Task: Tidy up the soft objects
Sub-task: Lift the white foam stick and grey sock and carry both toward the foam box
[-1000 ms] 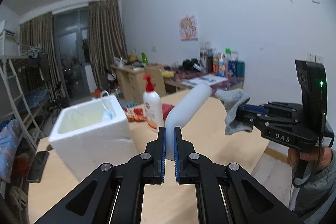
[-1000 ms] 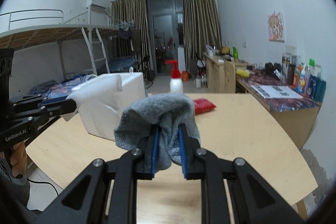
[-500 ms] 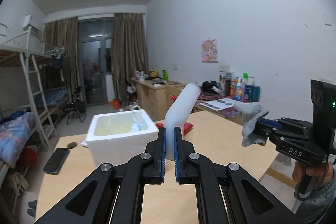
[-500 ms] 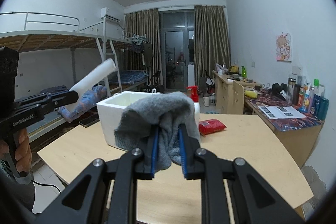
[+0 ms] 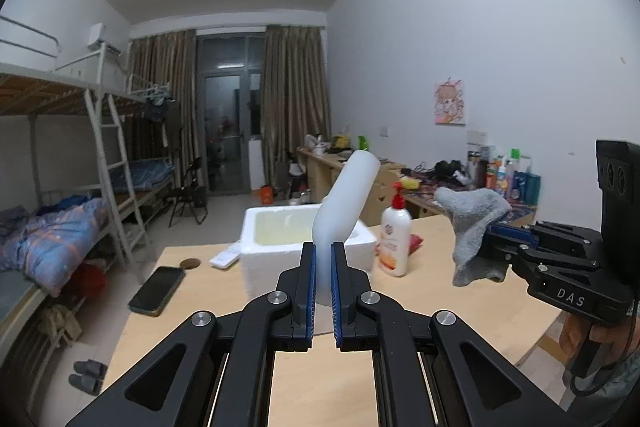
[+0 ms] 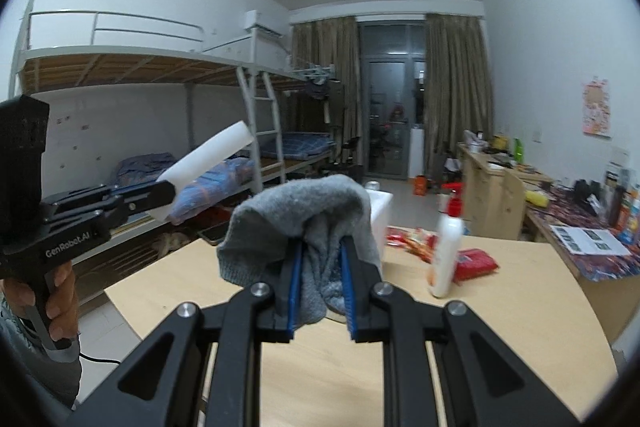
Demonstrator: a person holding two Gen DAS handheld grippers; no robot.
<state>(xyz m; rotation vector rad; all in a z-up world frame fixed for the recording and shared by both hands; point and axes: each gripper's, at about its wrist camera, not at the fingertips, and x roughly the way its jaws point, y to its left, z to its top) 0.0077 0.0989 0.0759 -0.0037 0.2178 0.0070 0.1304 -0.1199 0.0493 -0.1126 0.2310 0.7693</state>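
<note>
- Foam roll (image 5: 347,201): lower end hidden between the left gripper's (image 5: 323,291) fingers.
- Foam box (image 5: 264,255): near wall partly covered by those fingers and the roll; its contents cannot be made out.
- Sock (image 6: 304,227): middle hidden between the right gripper's (image 6: 320,291) fingers.
- Box behind the sock: only a corner shows.
- Bottle (image 6: 446,251) label: too blurred to read.
- Red packet (image 6: 476,263): print illegible.

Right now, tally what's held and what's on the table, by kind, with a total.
Soft items held: 2 (white foam piece in the left gripper, grey sock in the right gripper)
Foam boxes: 1
Lotion bottles: 1
Red packets: 2
Phones: 1
Remotes: 1
Total: 8
</note>
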